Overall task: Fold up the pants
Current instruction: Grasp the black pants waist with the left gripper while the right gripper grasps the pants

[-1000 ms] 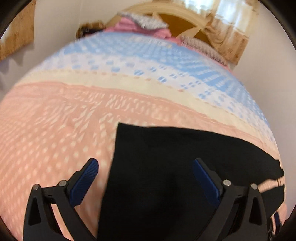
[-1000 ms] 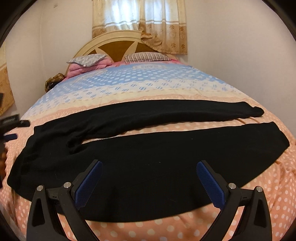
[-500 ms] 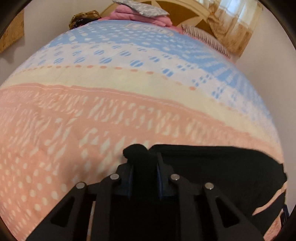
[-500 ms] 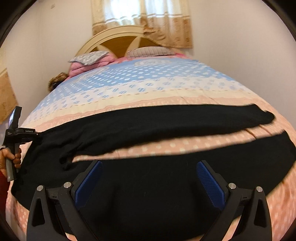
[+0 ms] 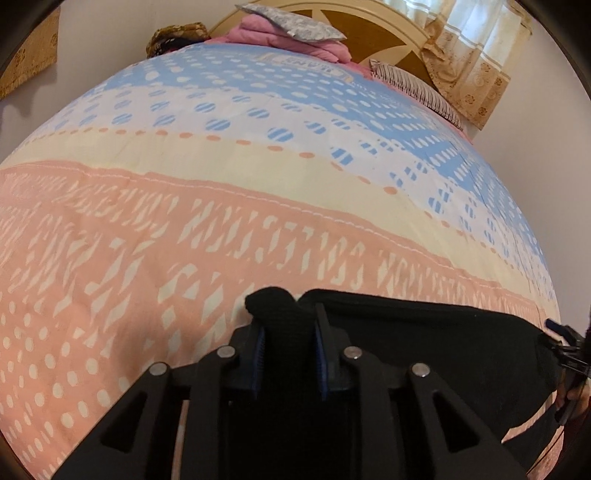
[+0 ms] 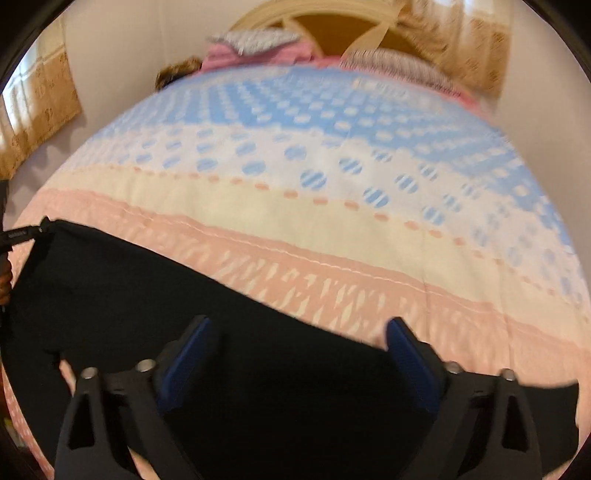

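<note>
Black pants (image 5: 424, 350) lie flat on the near, peach part of the bedspread (image 5: 184, 240). My left gripper (image 5: 288, 325) pinches a bunched fold of the pants' corner between its blue pads, and its jaws are easing open slightly. In the right wrist view the pants (image 6: 129, 288) spread from the left edge across under my right gripper (image 6: 298, 326). Its jaws stand wide and are closing, with the pants' far edge lying between the fingers but untouched by the pads. The other gripper (image 6: 22, 234) shows at the pants' left corner.
The bedspread (image 6: 295, 221) has peach, cream and blue dotted bands. Pink and grey pillows (image 5: 295, 33) and a striped pillow (image 5: 413, 81) lie by the wooden headboard (image 5: 369, 29). A curtain (image 5: 472, 66) hangs behind, and white walls flank the bed.
My left gripper closed on the pants' corner and has held there since. My right gripper swung left along the pants, tilted down close over the far edge, and its jaws narrowed a little.
</note>
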{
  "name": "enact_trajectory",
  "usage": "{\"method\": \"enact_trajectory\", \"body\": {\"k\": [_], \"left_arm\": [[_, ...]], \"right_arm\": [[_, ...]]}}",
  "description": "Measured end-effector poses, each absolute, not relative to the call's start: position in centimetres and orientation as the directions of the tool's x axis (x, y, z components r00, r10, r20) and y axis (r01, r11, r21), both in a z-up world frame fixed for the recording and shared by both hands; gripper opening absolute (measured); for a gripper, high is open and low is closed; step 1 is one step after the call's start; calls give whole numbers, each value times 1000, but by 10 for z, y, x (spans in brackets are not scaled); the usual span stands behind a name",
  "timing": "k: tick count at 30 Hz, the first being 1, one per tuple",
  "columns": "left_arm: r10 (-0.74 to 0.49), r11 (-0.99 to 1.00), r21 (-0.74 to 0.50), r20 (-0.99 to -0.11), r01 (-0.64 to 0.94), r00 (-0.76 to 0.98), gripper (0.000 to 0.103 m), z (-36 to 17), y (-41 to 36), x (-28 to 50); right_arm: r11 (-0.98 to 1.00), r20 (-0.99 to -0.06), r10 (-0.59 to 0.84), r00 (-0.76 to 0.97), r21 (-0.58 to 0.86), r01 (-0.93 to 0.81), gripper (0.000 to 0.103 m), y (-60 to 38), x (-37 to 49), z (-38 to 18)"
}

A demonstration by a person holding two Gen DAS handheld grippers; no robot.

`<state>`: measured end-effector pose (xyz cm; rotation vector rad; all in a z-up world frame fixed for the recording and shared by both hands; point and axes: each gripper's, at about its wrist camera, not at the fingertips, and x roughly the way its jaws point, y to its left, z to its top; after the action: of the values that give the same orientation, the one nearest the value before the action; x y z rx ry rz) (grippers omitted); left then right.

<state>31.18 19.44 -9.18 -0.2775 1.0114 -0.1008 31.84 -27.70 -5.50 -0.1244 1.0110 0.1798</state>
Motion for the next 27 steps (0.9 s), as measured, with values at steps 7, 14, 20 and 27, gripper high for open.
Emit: {"method": "enact_trajectory", "body": {"k": [7, 14, 20, 27], "left_arm": [[-182, 969, -243, -831, -50, 526, 32, -90, 190, 315], [-163, 974, -226, -758, -20, 632, 30, -47, 190, 288], [-207, 964, -264, -638, 42, 742, 30, 4, 204, 234], [-232, 957, -277, -556, 85, 798, 33, 4, 217, 156]], "right_arm": [[948, -874, 199, 442, 58, -312, 34, -272, 323, -72], [958, -829, 197, 524, 51, -281, 5, -262, 292, -36], [958, -688, 255, 679, 83, -275, 3, -261, 207, 31], [955, -619, 256, 742, 45, -292, 3, -250, 104, 39]]}}
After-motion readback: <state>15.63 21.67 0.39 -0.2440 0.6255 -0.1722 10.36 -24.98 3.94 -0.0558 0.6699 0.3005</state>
